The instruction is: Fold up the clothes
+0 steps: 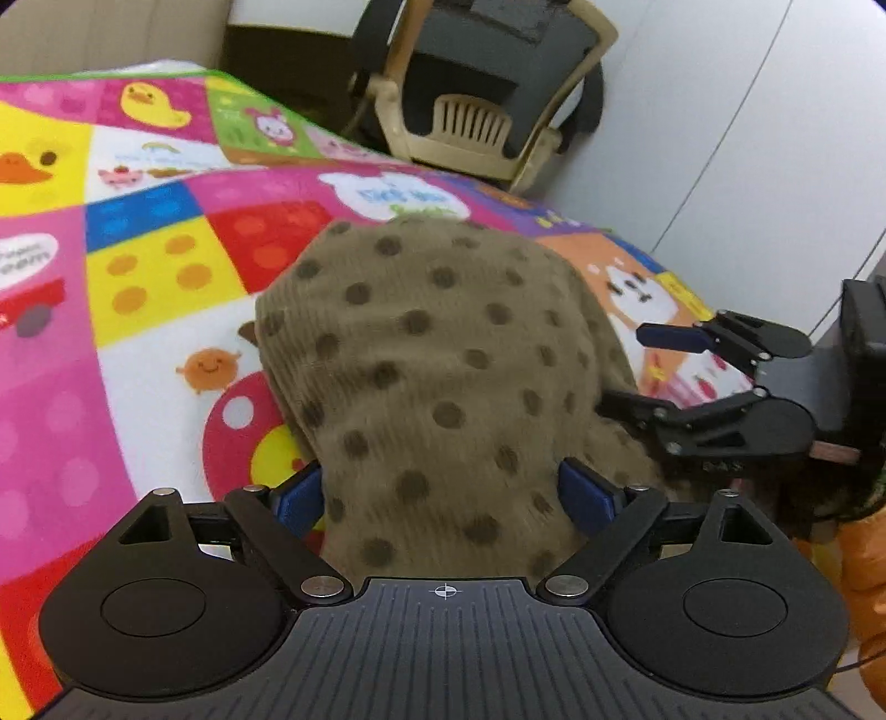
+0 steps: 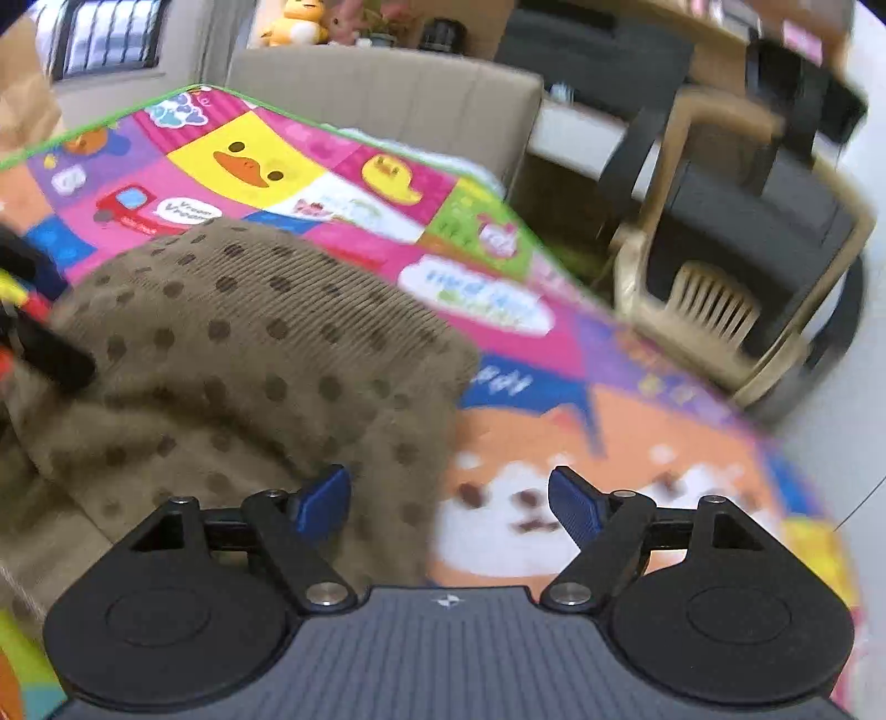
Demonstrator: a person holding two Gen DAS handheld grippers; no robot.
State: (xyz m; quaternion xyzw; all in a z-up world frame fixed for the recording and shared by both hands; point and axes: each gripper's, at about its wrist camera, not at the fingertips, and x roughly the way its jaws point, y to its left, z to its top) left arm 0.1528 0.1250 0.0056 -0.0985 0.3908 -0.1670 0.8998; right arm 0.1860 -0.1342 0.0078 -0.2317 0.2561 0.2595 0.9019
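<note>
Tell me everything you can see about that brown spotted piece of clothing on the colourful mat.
The brown garment looks like soft ribbed knit, tan with darker brown dots. It lies bunched and partly folded on the cartoon play mat, not flat. The left gripper stands open with cloth between its blue pads; the right gripper is open at the garment's edge. Its type is unclear.

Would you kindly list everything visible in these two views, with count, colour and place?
polka-dot garment: one, olive-brown with darker dots, bunched on the mat.
play mat: one, multicoloured cartoon squares, under the garment.
chair: one, beige frame with dark seat, beyond the mat.
sofa: one, beige, behind the mat.
plush toys: at least two, yellow and pink, on the ledge behind the sofa.
left gripper: black with blue pads, open around the garment.
right gripper: black with blue pads, open at the garment's edge.
</note>
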